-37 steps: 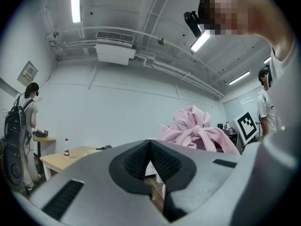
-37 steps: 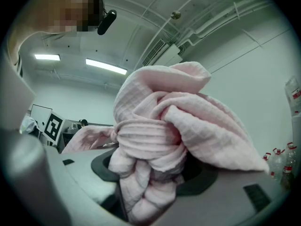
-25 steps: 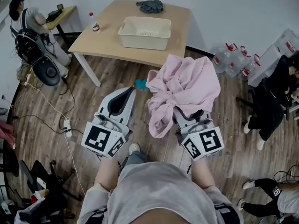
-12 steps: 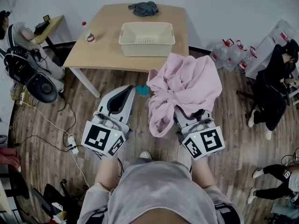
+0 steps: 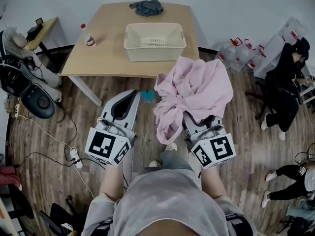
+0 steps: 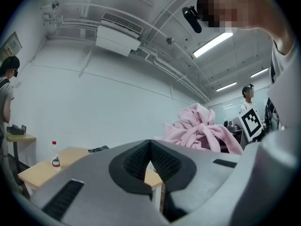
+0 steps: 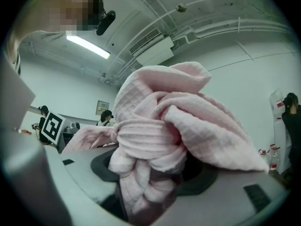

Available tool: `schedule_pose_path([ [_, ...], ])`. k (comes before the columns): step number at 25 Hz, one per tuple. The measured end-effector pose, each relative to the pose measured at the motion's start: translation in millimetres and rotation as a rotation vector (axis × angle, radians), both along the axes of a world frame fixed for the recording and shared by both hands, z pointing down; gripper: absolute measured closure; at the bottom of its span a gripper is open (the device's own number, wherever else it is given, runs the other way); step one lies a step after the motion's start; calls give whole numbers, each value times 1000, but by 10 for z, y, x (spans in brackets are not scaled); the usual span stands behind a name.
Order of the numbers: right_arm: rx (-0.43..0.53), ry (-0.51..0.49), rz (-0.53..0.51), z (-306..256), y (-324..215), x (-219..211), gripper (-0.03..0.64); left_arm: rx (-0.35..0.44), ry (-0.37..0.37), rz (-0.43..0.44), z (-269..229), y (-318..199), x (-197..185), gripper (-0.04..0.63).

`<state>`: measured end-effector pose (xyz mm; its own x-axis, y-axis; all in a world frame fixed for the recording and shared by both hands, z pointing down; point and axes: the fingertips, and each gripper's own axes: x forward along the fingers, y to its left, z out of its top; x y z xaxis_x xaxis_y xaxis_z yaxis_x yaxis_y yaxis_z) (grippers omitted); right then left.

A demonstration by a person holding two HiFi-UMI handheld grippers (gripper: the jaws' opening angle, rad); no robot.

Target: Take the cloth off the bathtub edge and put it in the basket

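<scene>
A bunched pink cloth hangs from my right gripper, which is shut on it; in the right gripper view the pink cloth fills the space between the jaws and hides their tips. My left gripper is held beside it, shut with nothing in it; its jaws meet in the left gripper view. The cream basket stands on the wooden table ahead of both grippers. No bathtub is in view.
A small bottle and a dark grey rag sit on the table. Water jugs stand right of it. A seated person is at the right, another person at the left. Cables trail over the wood floor.
The table and basket have drawn closer and more central in the head view. Both grippers keep their pose, the right one still shut on the pink cloth.
</scene>
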<state>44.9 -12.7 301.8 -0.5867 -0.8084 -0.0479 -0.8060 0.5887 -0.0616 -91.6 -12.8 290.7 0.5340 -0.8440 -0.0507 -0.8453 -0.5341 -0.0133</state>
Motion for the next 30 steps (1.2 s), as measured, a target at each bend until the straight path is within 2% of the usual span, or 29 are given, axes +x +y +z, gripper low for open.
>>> schedule_pose_path([
  [7,5,8,-21,88,-201,-50,324,7,43,-9,93,-140,-80,591],
  [14,0,12,-49,-32,-873,-268,324,1,44,-42,-37,-762,-328,591],
  [30,38,-15,-91,-133,-2068,-146,324,62,18,-72,-232,-1928,-148,591],
])
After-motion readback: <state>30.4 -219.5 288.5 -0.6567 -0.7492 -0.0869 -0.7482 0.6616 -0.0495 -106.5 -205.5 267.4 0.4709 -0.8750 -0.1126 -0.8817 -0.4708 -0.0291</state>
